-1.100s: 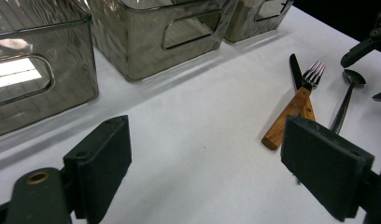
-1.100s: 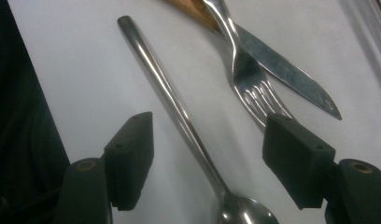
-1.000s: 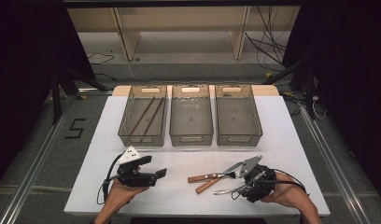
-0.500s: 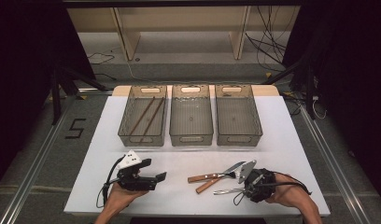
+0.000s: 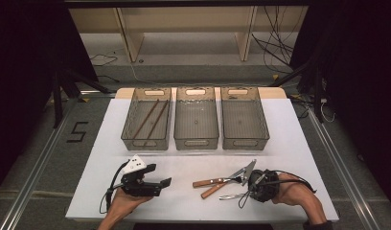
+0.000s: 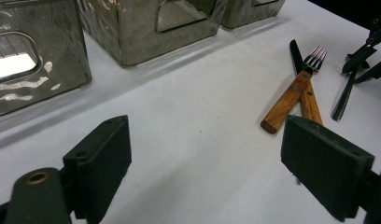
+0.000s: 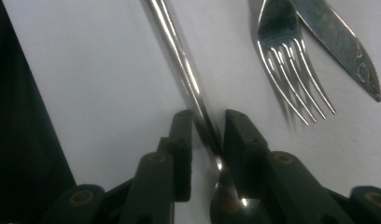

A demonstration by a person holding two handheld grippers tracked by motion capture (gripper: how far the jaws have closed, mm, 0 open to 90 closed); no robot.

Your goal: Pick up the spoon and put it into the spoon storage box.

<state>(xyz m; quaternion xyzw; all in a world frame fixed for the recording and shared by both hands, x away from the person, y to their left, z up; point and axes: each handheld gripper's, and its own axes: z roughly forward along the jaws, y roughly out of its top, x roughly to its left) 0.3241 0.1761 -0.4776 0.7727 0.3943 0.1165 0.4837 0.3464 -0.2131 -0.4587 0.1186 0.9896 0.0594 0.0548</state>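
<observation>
A metal spoon [image 5: 232, 196] lies at the front right of the white table [image 5: 299, 143]. Its handle [image 7: 179, 51] runs between the jaws of my right gripper [image 7: 208, 126]. Those jaws have just been closing and stand narrow around the handle, with a thin gap still on one side. Just left of the right gripper [image 5: 248, 192] a wooden-handled fork [image 5: 210, 182] and knife [image 5: 213, 190] lie crossed. My left gripper [image 5: 161, 175] rests open at the front left with nothing between its jaws; in its own view [image 6: 207, 158] it faces the fork [image 6: 291, 95] and the spoon [image 6: 342, 100].
Three clear plastic bins stand in a row at the back: the left bin [image 5: 146, 143] holds two brown chopsticks [image 5: 150, 117], while the middle bin [image 5: 196, 143] and right bin [image 5: 245, 143] hold nothing. Bare white table lies between bins and grippers.
My right gripper's jaws have narrowed around the spoon handle and the hand has settled a little lower. The left gripper has stayed put.
</observation>
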